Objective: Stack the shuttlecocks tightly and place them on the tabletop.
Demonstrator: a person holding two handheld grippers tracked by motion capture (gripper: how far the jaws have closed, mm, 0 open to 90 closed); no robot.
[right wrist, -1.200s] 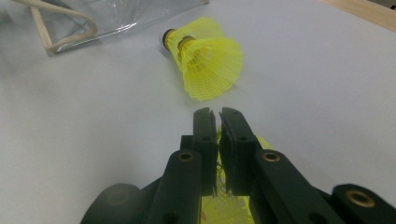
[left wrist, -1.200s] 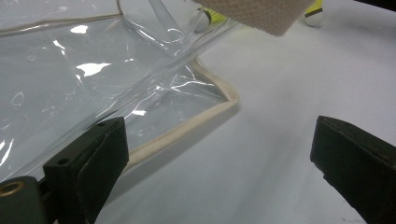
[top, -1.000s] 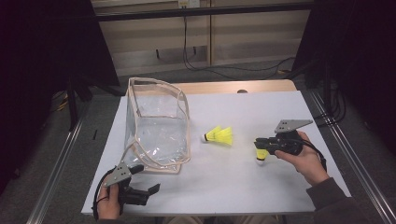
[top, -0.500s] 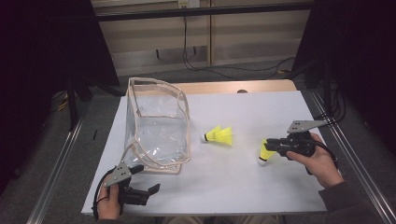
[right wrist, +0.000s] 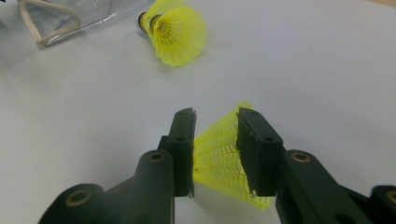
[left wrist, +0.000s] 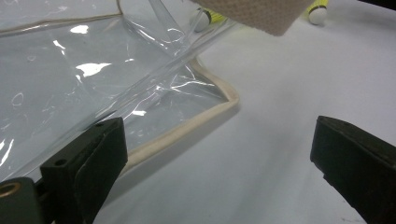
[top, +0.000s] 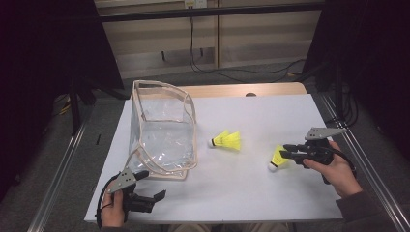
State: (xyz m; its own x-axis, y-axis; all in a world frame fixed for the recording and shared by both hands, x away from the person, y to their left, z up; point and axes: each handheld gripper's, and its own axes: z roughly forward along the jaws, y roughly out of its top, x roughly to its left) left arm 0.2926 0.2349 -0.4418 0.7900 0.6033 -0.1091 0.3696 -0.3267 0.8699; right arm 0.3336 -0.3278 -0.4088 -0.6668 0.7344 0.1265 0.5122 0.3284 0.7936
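A yellow shuttlecock (top: 278,157) (right wrist: 217,158) lies tilted at the right, its white cork on the white table sheet (top: 251,193). My right gripper (top: 283,151) (right wrist: 215,116) has its jaws on either side of the mesh skirt. The jaws have just been opening, and the pads still touch the skirt. A second yellow shuttlecock (top: 227,140) (right wrist: 180,30) lies free in the middle. My left gripper (top: 152,184) (left wrist: 219,135) stands wide open at the near corner of a clear plastic bag (top: 162,135) (left wrist: 70,70), gripping nothing.
The bag stands upright with its mouth open and has beige trim along its edges. The sheet's near edge runs just below both hands. Metal rails (top: 372,174) flank the table, and cables lie on the floor behind it.
My right gripper has moved to the right with the shuttlecock between its jaws. The left gripper and the free shuttlecock have not moved.
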